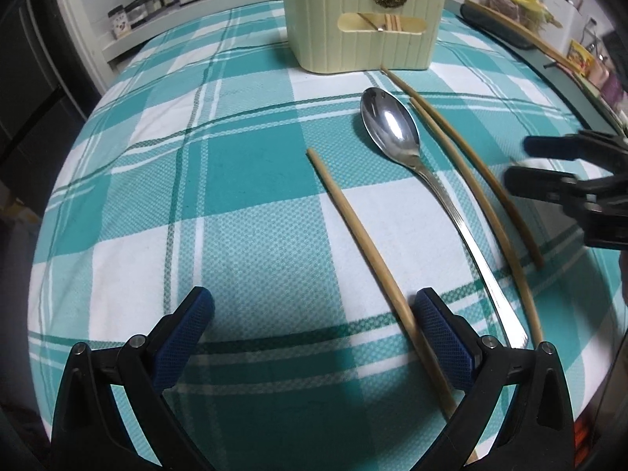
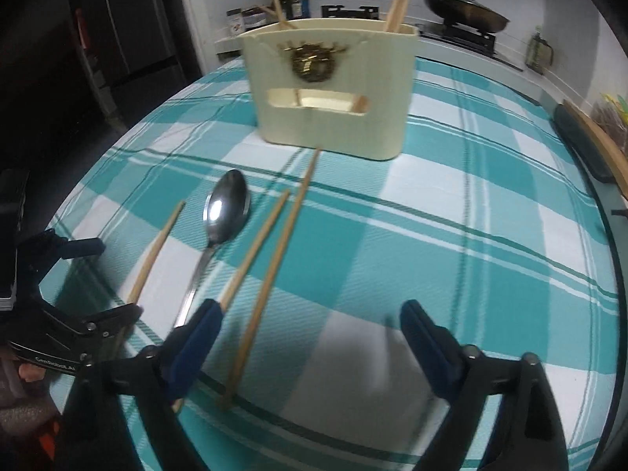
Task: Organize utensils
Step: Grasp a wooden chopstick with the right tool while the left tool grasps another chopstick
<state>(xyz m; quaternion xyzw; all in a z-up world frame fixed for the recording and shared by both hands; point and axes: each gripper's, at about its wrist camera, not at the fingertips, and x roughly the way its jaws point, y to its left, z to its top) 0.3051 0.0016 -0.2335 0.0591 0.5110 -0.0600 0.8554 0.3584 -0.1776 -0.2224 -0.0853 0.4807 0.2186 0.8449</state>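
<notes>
Your left claw (image 1: 314, 318), jaws apart and empty, sits over the thick end of the nearest chopstick (image 1: 353, 231), which lies on the tabletop (image 1: 157, 196) pointing toward the holder (image 1: 361, 31).

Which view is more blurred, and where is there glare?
Right wrist view: motion-blurred, especially the holder and near cloth; glare on the spoon bowl. Left wrist view: sharper; glare also on the spoon bowl; strong fisheye bending of the tablecloth.

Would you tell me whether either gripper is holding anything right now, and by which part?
Nothing is held. The left gripper is open, with one chopstick lying beside its right finger. The right gripper is open over the cloth.
</notes>
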